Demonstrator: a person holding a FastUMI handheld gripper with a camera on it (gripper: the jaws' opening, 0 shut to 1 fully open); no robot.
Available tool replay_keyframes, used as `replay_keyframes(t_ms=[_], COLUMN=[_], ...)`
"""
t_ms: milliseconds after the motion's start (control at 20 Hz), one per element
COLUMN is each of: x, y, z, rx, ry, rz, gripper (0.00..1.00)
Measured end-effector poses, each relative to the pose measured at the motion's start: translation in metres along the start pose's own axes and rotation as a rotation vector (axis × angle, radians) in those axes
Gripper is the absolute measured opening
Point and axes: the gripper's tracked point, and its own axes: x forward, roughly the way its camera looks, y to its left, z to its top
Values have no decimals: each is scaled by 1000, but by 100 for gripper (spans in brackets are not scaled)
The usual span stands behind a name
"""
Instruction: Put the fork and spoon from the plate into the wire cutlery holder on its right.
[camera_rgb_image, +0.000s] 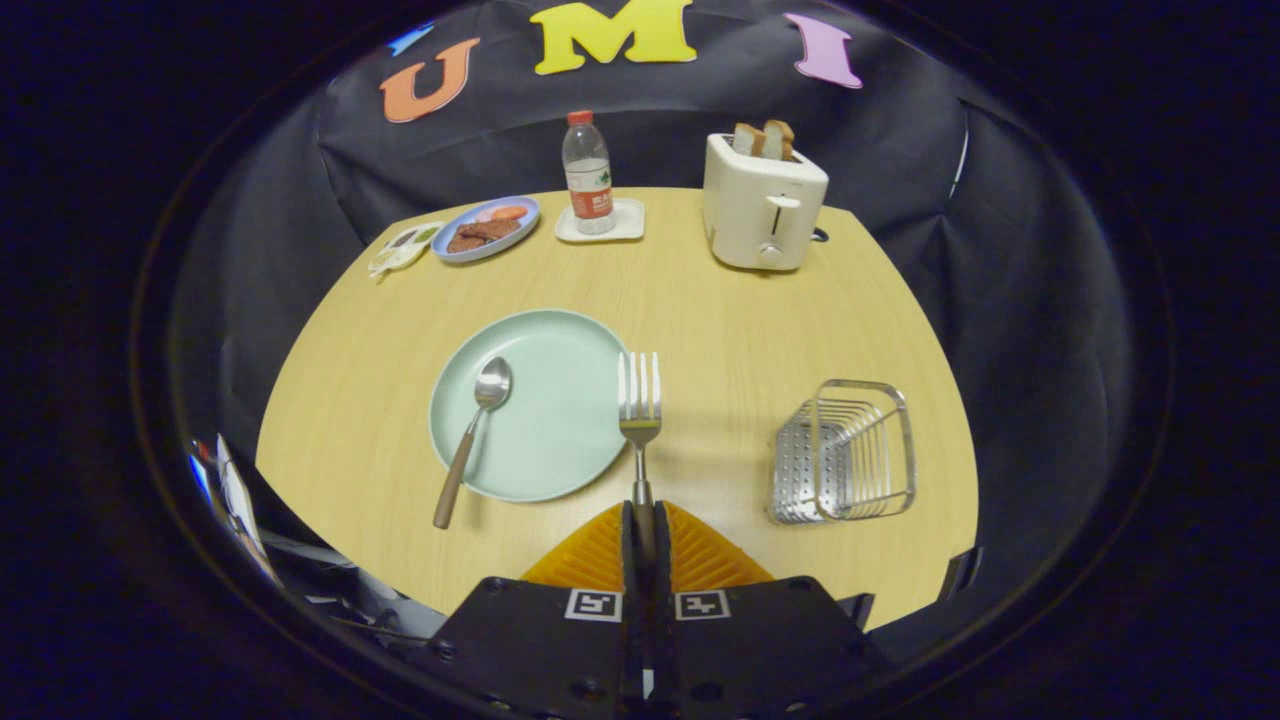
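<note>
Gripper view looks down across a pale wooden table (720, 330). The gripper (640, 525) has its two fingers pressed together on the handle of the fork (640, 420), so the fork stands out straight ahead of them, tines pointing away. The fork's head hangs just beside the right rim of the pale green plate (545, 420); whether it touches the table I cannot tell, though a faint shadow lies to its right.

The spoon (478, 425) lies on the left part of that plate, bowl on the plate and its brown handle slanting out over the near rim onto the table. The wire cutlery holder (850, 455) stands on the table to the right of the plate and of the fork, well apart from both, with a perforated metal side facing left.

Beyond the plate, along the far side of the table, a white toaster (762, 205) holds two slices of bread poking up from its slots. To its left a clear water bottle (588, 175) with a red cap stands on a small white coaster (602, 222). Further left sits a blue plate (487, 230) with pieces of food on it, and just beside it a small packet (403, 247).
</note>
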Motion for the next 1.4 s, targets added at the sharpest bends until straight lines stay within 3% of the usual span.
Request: replay_keyframes(t_ms=[550,950,1400], x=[-41,-37,-34], y=[-114,-120,-125], z=[-8,-21,3], rx=[50,70,84], ry=[55,212,137], rz=[-106,-74,-113], gripper=[5,7,10])
